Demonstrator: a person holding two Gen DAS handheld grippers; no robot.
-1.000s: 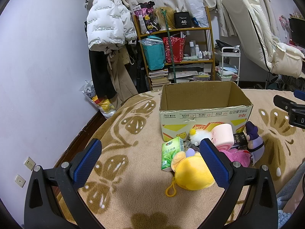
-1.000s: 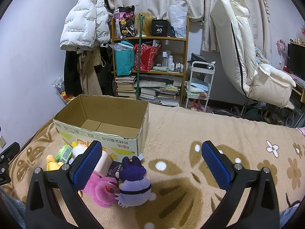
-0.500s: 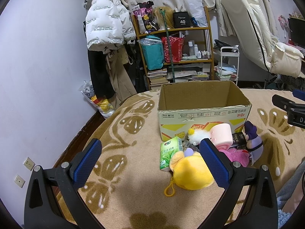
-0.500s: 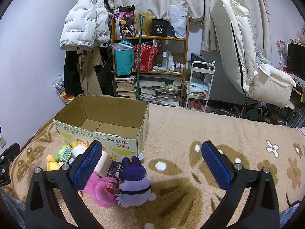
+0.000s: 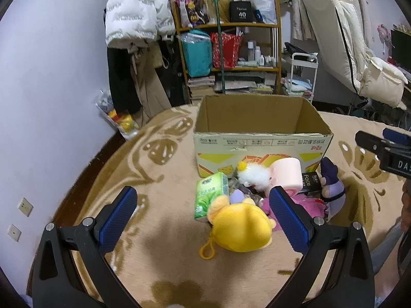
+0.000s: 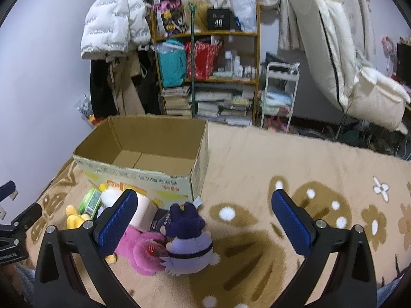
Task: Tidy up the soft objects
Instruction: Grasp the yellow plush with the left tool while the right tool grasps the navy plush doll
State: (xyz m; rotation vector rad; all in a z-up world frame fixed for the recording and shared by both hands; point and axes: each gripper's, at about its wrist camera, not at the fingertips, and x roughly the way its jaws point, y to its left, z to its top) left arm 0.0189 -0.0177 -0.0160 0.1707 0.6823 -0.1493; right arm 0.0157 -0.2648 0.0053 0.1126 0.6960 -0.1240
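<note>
An open, empty cardboard box (image 5: 262, 138) (image 6: 143, 177) stands on the beige blanket. Before it lies a pile: a yellow plush (image 5: 241, 227), a green tissue pack (image 5: 212, 195), a white fluffy toy (image 5: 253, 175), a pink roll (image 5: 286, 174), a purple plush (image 5: 331, 192) (image 6: 186, 243), a pink plush (image 6: 140, 251) and a black packet (image 5: 310, 183). My left gripper (image 5: 203, 218) is open and empty, above the blanket just left of the yellow plush. My right gripper (image 6: 204, 220) is open and empty, above the purple plush.
A wooden shelf (image 5: 228, 48) with bags, books and bottles stands behind the bed. A white puffer jacket (image 5: 133, 18) hangs on the left. A cream recliner (image 6: 346, 59) and a small white cart (image 6: 280, 95) stand at the right. The blanket (image 6: 321, 169) stretches right of the box.
The left gripper has edged slightly forward toward the pile. The right gripper has moved a little closer to the box and toys. Both stay open.
</note>
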